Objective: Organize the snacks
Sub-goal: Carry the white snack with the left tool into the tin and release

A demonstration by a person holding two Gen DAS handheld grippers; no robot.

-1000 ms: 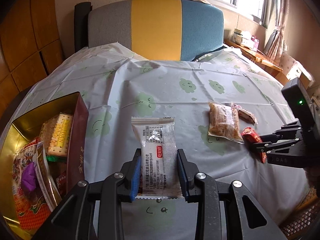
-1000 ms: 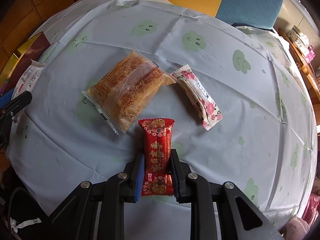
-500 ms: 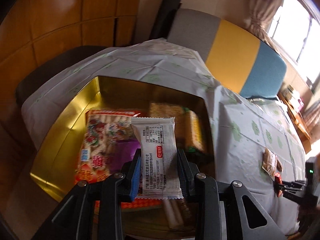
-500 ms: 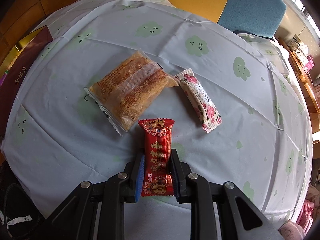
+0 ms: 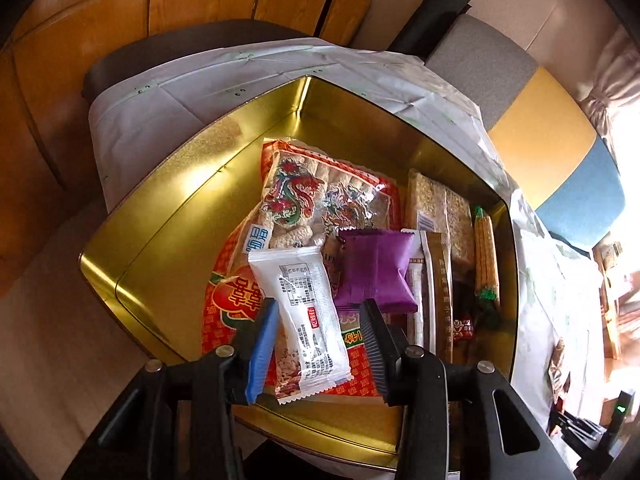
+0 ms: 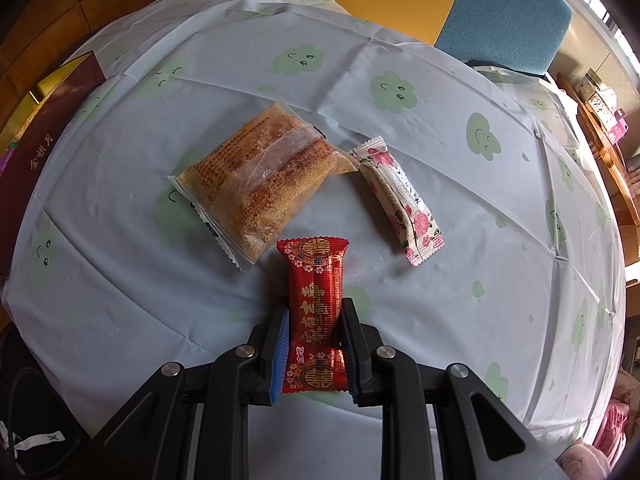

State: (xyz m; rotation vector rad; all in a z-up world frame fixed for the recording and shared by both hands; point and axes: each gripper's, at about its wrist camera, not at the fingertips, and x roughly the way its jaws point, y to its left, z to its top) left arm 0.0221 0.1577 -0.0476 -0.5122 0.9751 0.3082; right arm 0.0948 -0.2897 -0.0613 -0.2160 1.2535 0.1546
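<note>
My left gripper hangs open over the gold tin. A white snack packet lies loose between its jaws, tilted, on the snacks in the tin: a large red dragon-print bag, a purple packet and cracker packs. My right gripper is shut on a red snack packet above the table. A brown crumbly snack bag and a pink floral bar lie on the tablecloth beyond it.
The tin's dark red outer wall shows at the left of the right wrist view. The round table wears a pale cloth with green cloud prints. A grey, yellow and blue chair stands behind it.
My left gripper swung from the table to over the tin and opened, letting go of the white packet. My right gripper kept the red packet and barely moved.
</note>
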